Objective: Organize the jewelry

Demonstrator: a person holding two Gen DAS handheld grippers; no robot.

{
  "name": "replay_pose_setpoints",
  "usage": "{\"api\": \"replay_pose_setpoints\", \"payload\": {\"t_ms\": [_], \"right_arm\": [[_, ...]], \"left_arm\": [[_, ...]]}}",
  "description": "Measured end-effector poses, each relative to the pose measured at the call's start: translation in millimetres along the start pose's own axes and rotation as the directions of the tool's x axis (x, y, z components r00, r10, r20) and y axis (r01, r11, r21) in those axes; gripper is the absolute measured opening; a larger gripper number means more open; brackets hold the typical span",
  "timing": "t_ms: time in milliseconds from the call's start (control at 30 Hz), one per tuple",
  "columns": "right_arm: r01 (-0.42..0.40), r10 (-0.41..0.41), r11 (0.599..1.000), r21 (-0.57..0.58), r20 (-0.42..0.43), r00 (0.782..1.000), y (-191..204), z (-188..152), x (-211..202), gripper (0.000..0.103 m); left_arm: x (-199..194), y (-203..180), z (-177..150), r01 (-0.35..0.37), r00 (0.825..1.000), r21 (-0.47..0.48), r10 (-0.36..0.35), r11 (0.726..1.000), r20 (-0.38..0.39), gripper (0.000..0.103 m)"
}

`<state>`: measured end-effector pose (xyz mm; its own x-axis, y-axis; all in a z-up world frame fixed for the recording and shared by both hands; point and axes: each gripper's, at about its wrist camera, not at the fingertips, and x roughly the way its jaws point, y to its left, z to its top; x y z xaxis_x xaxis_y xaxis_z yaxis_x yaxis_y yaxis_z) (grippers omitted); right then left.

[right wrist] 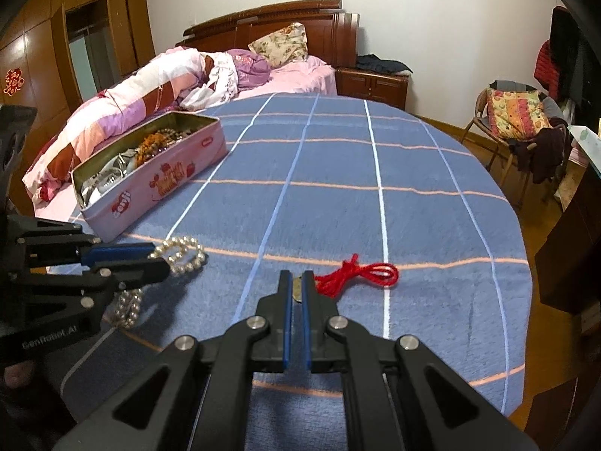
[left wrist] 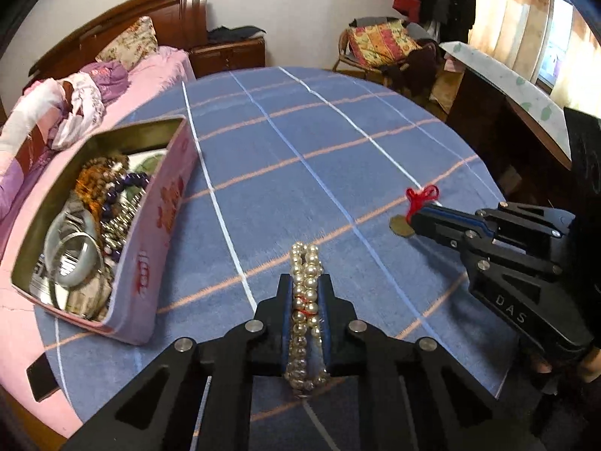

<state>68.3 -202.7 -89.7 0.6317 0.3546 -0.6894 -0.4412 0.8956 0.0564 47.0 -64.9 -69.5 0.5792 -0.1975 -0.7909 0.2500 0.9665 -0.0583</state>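
Bedspread [right wrist: 375,225]: tools clamp pearls [left wrist: 306,300], pendant [right wrist: 297,289].

Both grippers are black with blue finger pads and silver screws; right gripper [left wrist: 411,221] marked "DAS"; left gripper [right wrist: 161,257] marked "GenRobot.AI".

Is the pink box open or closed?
Open. The pink tin has no lid on it, and you can see beads and bangles piled inside from both cameras.

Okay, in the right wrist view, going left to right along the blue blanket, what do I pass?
Left gripper shut on the pearl bracelet → right gripper closed on a coin pendant → its red cord. The pink tin sits farther back on the left.
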Motion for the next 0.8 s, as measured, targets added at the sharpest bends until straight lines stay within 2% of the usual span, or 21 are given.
{"api": "replay_pose_setpoints", "payload": {"t_ms": [200,467,567,600,633,700,800], "right_arm": [[-0.005,0.005,1.000,0.001,0.021,1.000,1.8,3.7,-5.1,0.007],[0.006,-0.007,1.000,0.016,0.040,0.999,-4.9,7.0,-9.3,0.007],[0.019,-0.020,1.000,0.017,0.018,1.000,-9.2,7.1,-5.3,0.008],[0.033,-0.034,0.999,0.019,0.021,0.999,-10.5,6.7,-5.2,0.016],[0.038,-0.039,0.999,0.026,0.021,0.999,-11.5,6.4,-4.6,0.038],[0.028,-0.029,0.999,0.041,0.014,0.999,-14.1,4.8,-2.1,0.058],[0.055,-0.054,0.998,0.024,-0.013,0.998,-13.5,3.2,5.9,0.058]], "left_arm": [[-11.2,8.5,7.7,-0.031,0.997,-0.011,0.032,0.999,0.063,0.012],[-15.9,16.3,10.4,-0.052,0.995,-0.029,0.055,0.998,0.089,0.012],[-16.4,17.8,9.8,-0.059,0.994,-0.031,0.061,0.998,0.093,0.012],[-16.4,18.2,9.9,-0.062,0.993,-0.033,0.065,0.998,0.095,0.012],[-16.8,19.1,9.8,-0.064,0.993,-0.037,0.067,0.997,0.098,0.012],[-17.4,20.7,9.5,-0.067,0.992,-0.046,0.072,0.997,0.101,0.012],[-16.0,23.9,9.8,-0.067,0.992,-0.057,0.072,0.996,0.099,0.012]]}}
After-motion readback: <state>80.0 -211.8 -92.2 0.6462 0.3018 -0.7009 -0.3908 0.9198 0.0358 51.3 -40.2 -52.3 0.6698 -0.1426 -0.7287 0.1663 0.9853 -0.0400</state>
